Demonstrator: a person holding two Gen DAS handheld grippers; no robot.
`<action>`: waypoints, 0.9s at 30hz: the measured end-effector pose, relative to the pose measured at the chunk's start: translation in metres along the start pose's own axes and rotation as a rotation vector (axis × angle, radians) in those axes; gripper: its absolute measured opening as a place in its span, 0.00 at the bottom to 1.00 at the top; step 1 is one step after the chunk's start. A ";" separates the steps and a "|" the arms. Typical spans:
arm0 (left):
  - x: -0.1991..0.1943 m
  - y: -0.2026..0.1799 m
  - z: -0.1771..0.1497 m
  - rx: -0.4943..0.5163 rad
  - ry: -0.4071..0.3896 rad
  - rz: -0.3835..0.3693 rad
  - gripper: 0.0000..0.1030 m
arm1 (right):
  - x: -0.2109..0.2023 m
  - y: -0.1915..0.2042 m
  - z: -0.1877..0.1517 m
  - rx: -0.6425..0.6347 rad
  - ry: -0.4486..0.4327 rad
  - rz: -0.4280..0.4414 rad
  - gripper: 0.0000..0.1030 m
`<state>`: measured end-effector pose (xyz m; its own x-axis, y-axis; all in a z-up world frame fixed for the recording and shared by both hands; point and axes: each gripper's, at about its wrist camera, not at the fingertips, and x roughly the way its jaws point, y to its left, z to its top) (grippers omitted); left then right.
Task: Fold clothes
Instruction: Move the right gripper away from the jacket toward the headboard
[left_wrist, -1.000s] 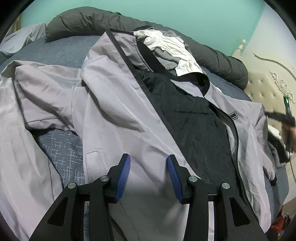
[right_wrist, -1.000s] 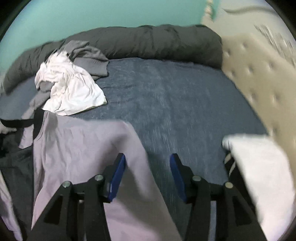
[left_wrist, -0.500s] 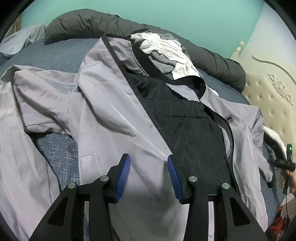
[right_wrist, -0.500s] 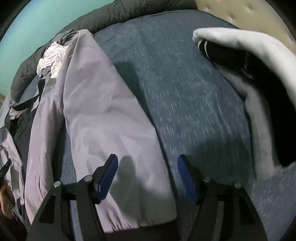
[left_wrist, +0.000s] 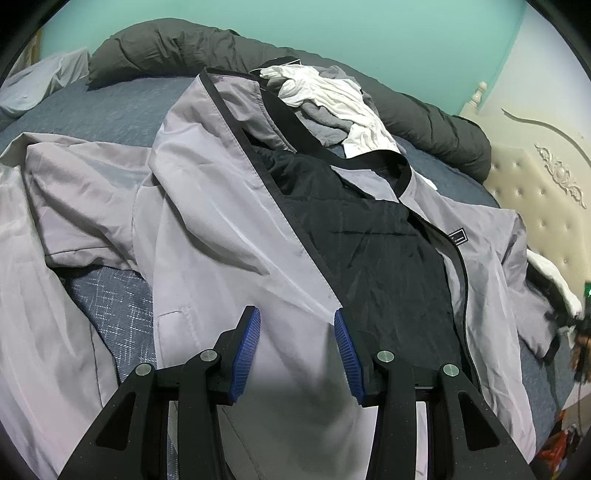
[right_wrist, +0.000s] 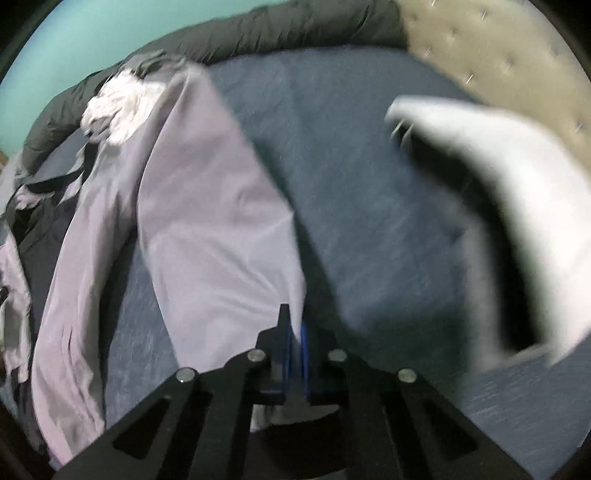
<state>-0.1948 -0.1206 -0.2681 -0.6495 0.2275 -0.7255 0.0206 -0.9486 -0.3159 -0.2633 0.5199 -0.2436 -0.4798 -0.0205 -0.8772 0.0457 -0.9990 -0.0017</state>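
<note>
The grey jacket (left_wrist: 221, 229) lay spread open across the bed (left_wrist: 110, 110), its black lining (left_wrist: 369, 251) facing up and a black collar band curling near the top. One sleeve (right_wrist: 207, 206) stretched out over the blue bedding toward the right tongs (right_wrist: 293, 332). Those tongs had closed, and the blue pads stood almost together with the sleeve's lower corner between them; the picture was smeared by motion, so the pinch on the cloth looked real but its exact hold was hard to make out. The left tongs (left_wrist: 297, 354) hung over the jacket's front panel, jaws parted with nothing between the blue pads, the fabric lying below them. Beyond the collar sat a crumpled heap of white and grey clothes (left_wrist: 332, 103), touching the jacket's upper edge. A dark rolled duvet (left_wrist: 184, 48) ran along the far side of the bed against the teal wall (left_wrist: 332, 29). A white and black garment (right_wrist: 498, 206) lay near the cream tufted headboard (right_wrist: 480, 48), well apart from the sleeve.
</note>
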 end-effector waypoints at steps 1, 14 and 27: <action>0.000 0.000 0.000 0.000 0.000 0.000 0.44 | -0.010 -0.004 0.009 -0.006 -0.019 -0.038 0.04; 0.002 -0.002 0.000 0.013 0.006 0.015 0.44 | -0.064 -0.079 0.122 -0.012 -0.049 -0.376 0.04; 0.003 0.001 0.001 0.018 0.008 0.024 0.44 | -0.062 -0.104 0.135 -0.058 -0.040 -0.616 0.29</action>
<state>-0.1972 -0.1209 -0.2696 -0.6432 0.2063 -0.7374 0.0227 -0.9575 -0.2877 -0.3566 0.6195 -0.1247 -0.4660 0.5566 -0.6878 -0.2032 -0.8239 -0.5291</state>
